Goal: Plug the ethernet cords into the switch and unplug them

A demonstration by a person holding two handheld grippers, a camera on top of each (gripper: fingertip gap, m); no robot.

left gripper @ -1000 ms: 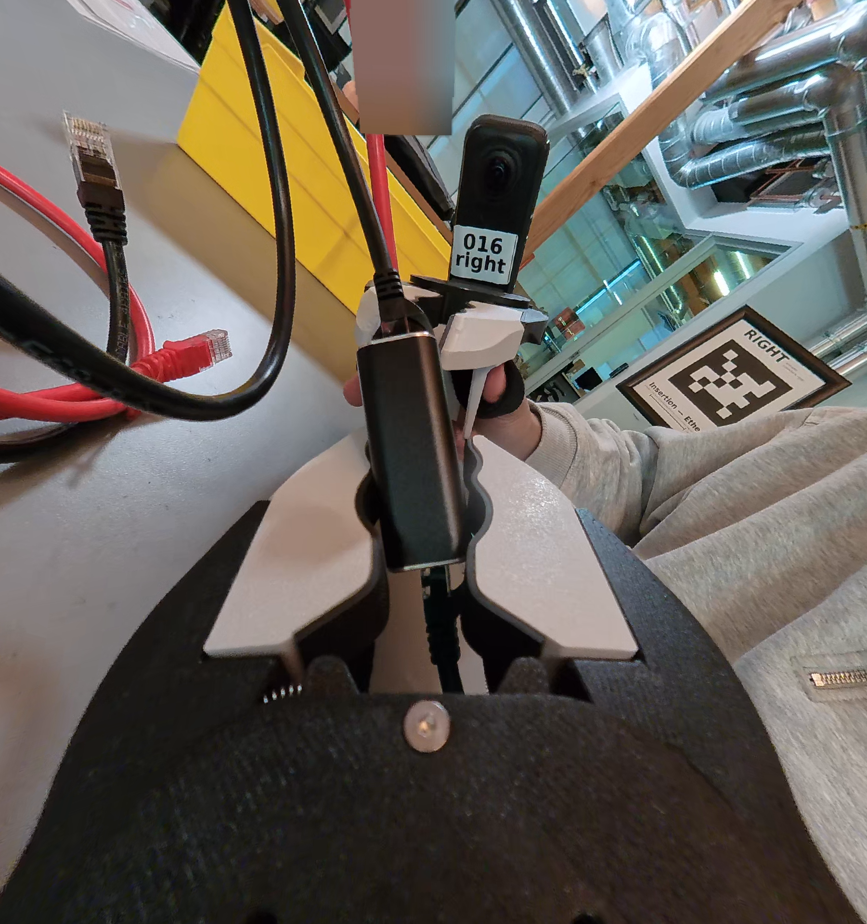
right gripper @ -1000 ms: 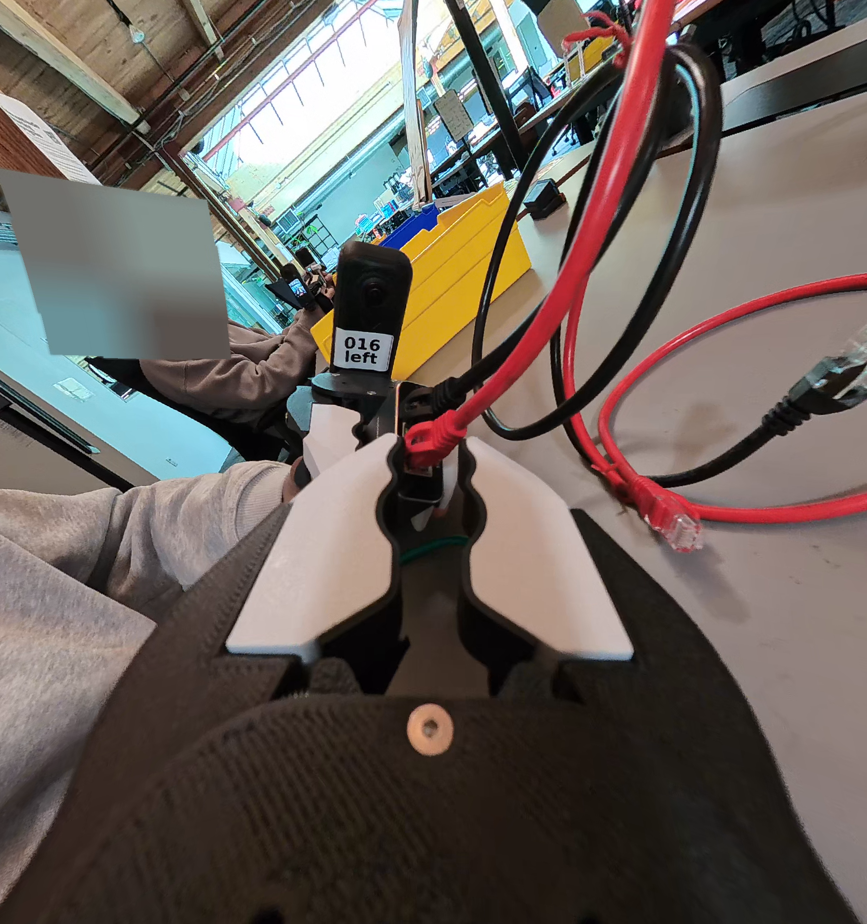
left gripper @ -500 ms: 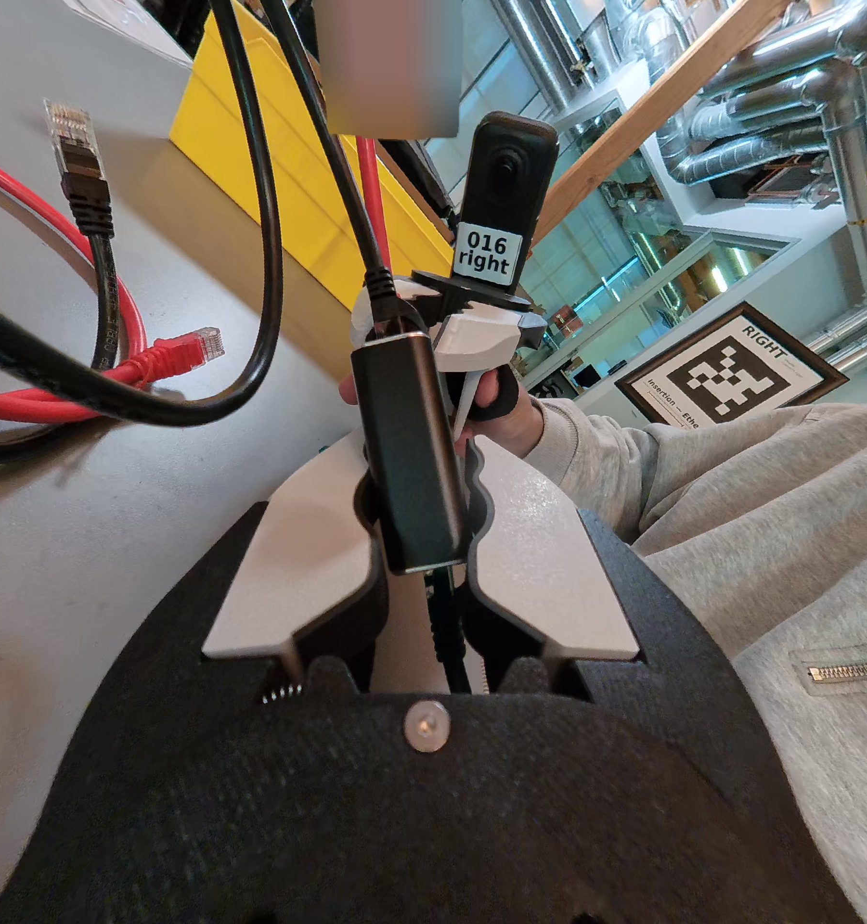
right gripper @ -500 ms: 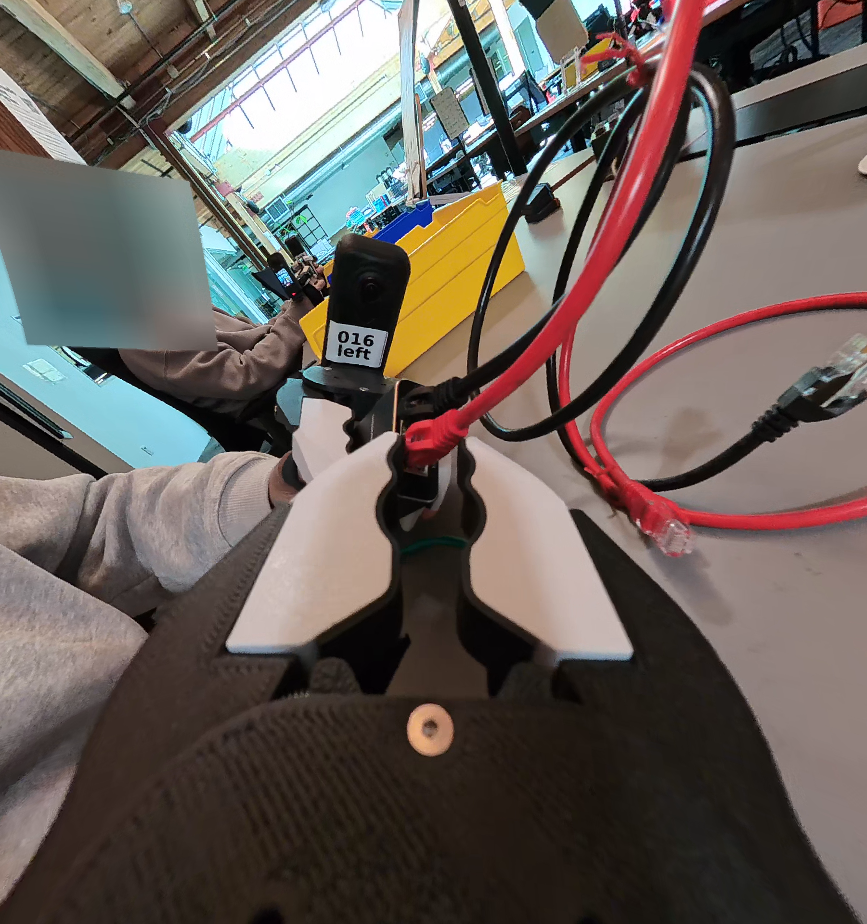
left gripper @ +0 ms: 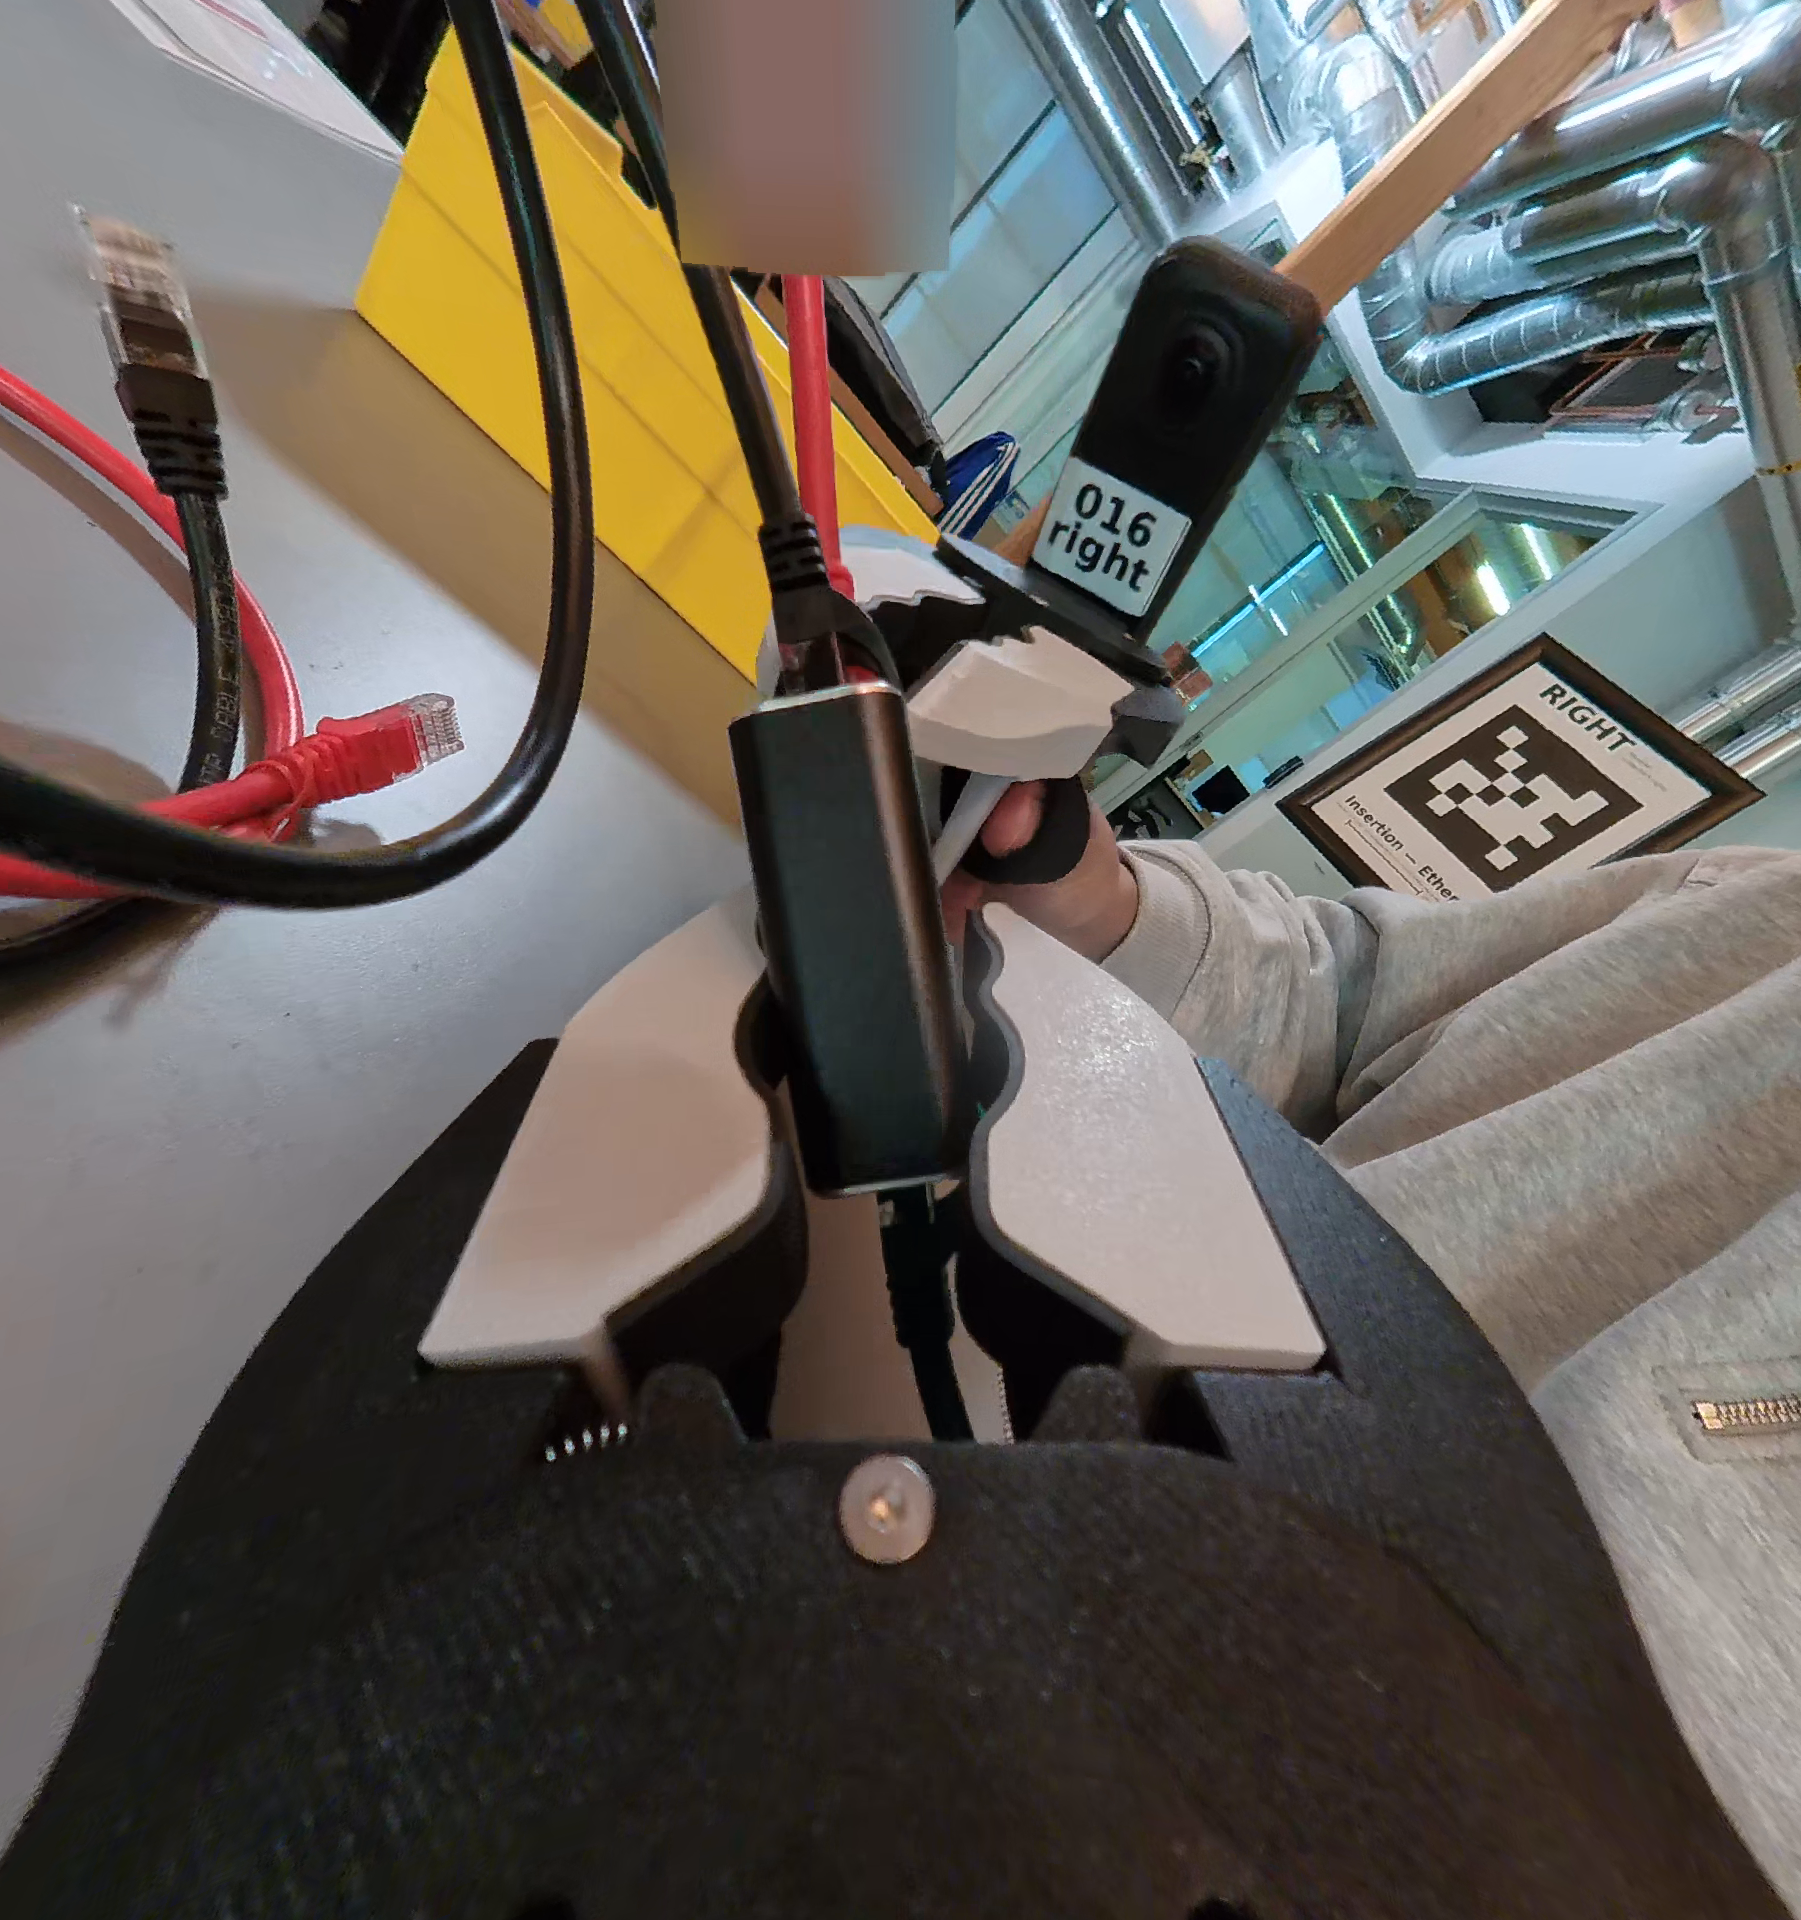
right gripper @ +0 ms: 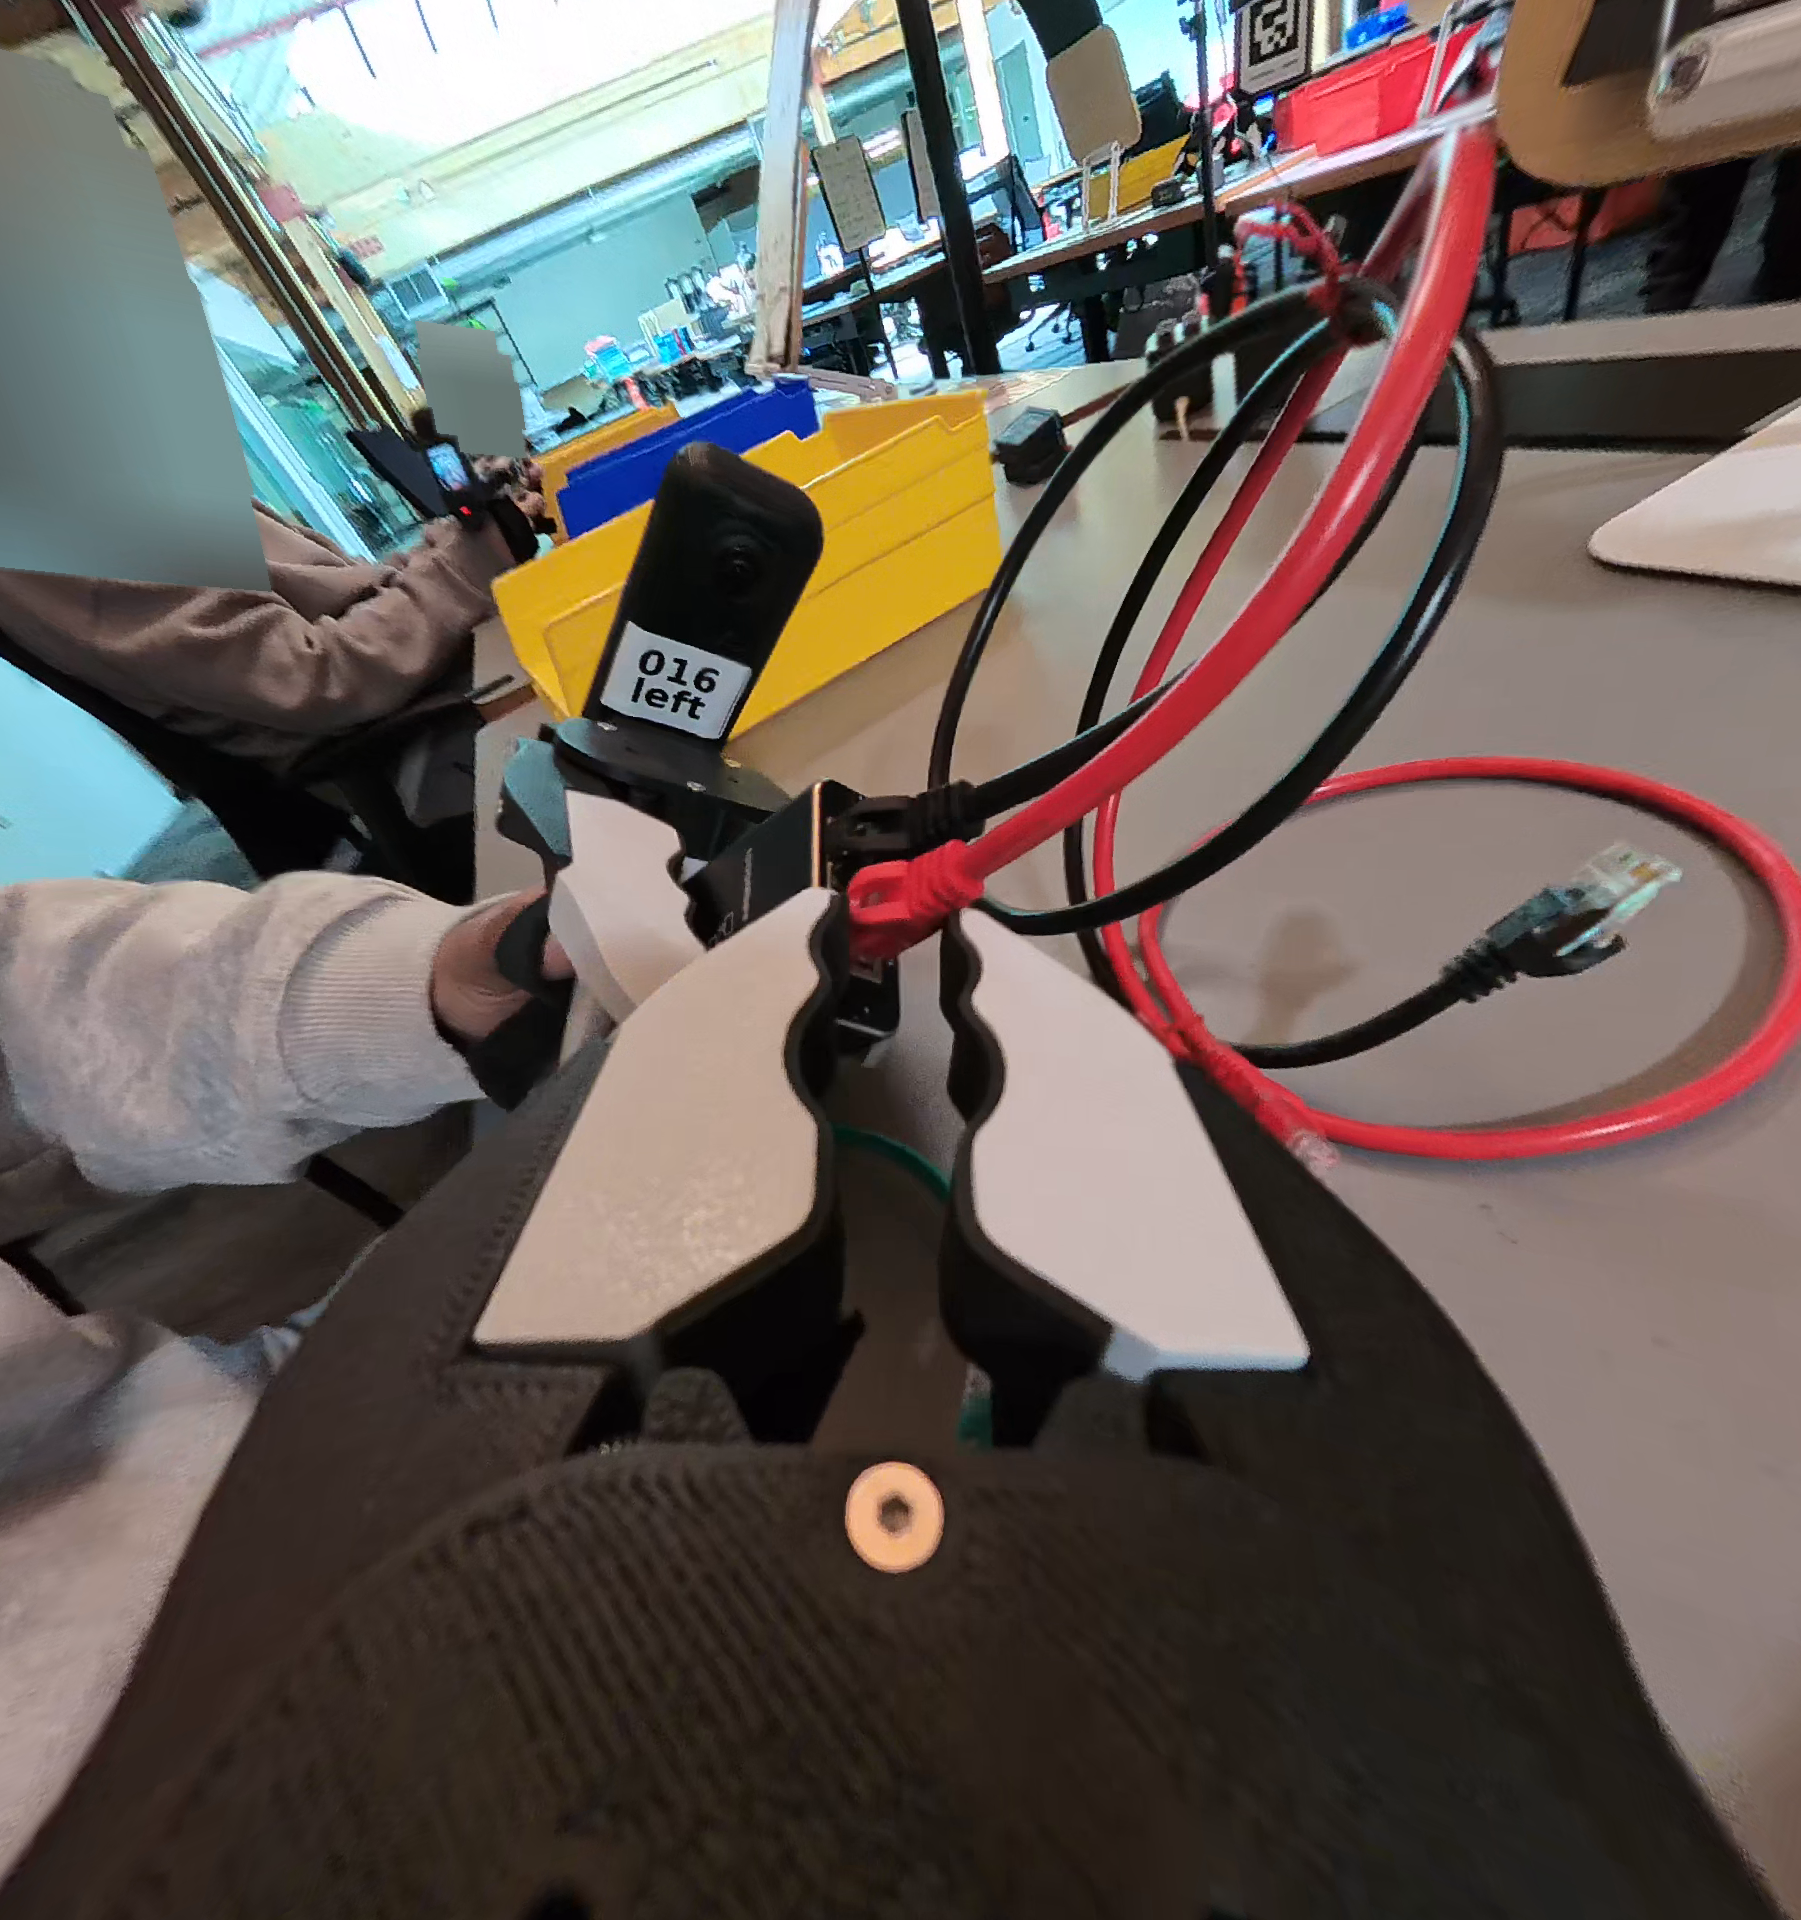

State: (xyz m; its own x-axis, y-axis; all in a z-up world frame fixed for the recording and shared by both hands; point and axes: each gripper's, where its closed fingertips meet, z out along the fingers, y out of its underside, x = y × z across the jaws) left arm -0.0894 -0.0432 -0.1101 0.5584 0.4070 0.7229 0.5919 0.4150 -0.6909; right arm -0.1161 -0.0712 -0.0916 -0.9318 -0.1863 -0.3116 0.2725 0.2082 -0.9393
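My left gripper [left gripper: 865,987] is shut on a small black switch [left gripper: 834,862] and holds it above the grey table [left gripper: 252,1091]. A black ethernet cord [left gripper: 787,561] is plugged into the switch's far end. My right gripper [right gripper: 891,925] is shut on the red plug [right gripper: 906,888] of a red cord [right gripper: 1291,582], right at the switch's port face [right gripper: 771,862]. I cannot tell whether that plug is seated. A loose black plug [right gripper: 1592,894] and a loose red plug [left gripper: 397,732] lie on the table.
A yellow bin [right gripper: 875,540] and a blue bin [right gripper: 688,436] stand at the table's far edge. Cable loops hang and lie across the table to the right. A white flat object [right gripper: 1758,509] lies at the far right. Another person's sleeve [right gripper: 252,644] is at the left.
Both grippers have tilted together with the switch, so its port face now shows more from the side in the right wrist view. Both grips are unchanged.
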